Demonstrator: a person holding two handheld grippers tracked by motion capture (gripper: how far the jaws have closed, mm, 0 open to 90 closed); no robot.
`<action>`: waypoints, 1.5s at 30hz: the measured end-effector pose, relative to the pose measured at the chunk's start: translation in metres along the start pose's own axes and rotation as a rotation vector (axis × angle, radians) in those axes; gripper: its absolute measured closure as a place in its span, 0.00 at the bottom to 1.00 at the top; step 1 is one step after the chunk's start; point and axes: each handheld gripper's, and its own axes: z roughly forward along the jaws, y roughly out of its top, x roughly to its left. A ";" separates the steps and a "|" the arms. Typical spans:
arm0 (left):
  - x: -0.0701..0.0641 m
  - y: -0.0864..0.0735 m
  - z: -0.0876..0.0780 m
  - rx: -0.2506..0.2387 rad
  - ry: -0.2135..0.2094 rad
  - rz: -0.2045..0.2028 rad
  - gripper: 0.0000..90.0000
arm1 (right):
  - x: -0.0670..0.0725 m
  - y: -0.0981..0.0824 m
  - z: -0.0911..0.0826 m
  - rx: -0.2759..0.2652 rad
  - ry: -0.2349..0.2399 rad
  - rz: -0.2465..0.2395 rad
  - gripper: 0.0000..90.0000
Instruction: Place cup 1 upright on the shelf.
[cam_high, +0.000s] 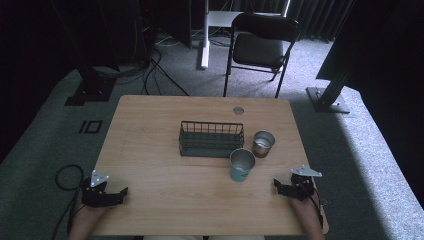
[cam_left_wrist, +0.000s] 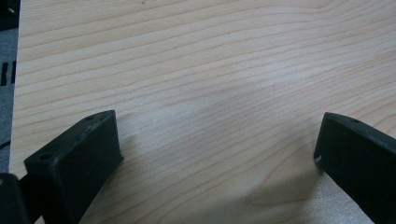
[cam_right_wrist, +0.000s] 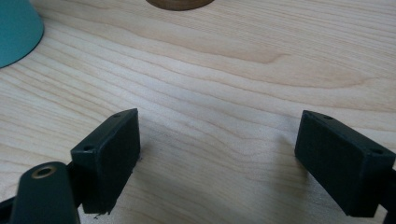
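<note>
I am resting my right claw (cam_high: 285, 187) near the table's (cam_high: 165, 170) right front edge, jaws spread wide and holding nothing. The teal cup (cam_high: 242, 164) is standing upright just ahead and to its left, with the brown cup (cam_high: 263, 143) beyond, beside the wire basket (cam_high: 211, 138). My left claw (cam_high: 116, 194) is lying wide open and empty at the front left, well apart from the cups.

The left matte-black two-jaw tongs (cam_high: 121, 193) carry a grey three-cornered plate with small dark screw dots on top, and a black cable loops away from them. The right matte-black two-jaw tongs (cam_high: 276, 185) bear a like grey plate. Each jaw is a flat rectangular block with small screw holes; a brass-ringed hole shows beside one right jaw.
</note>
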 end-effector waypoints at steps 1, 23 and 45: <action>0.000 0.000 0.000 0.000 0.000 0.000 0.01 | 0.000 0.000 0.000 0.000 0.000 -0.001 0.15; 0.001 0.000 -0.001 0.000 0.000 0.006 0.01 | 0.000 0.000 0.000 0.000 0.000 0.000 0.15; -0.028 0.011 -0.003 -0.093 -0.120 0.105 0.01 | 0.000 0.000 0.000 0.000 -0.001 0.002 0.16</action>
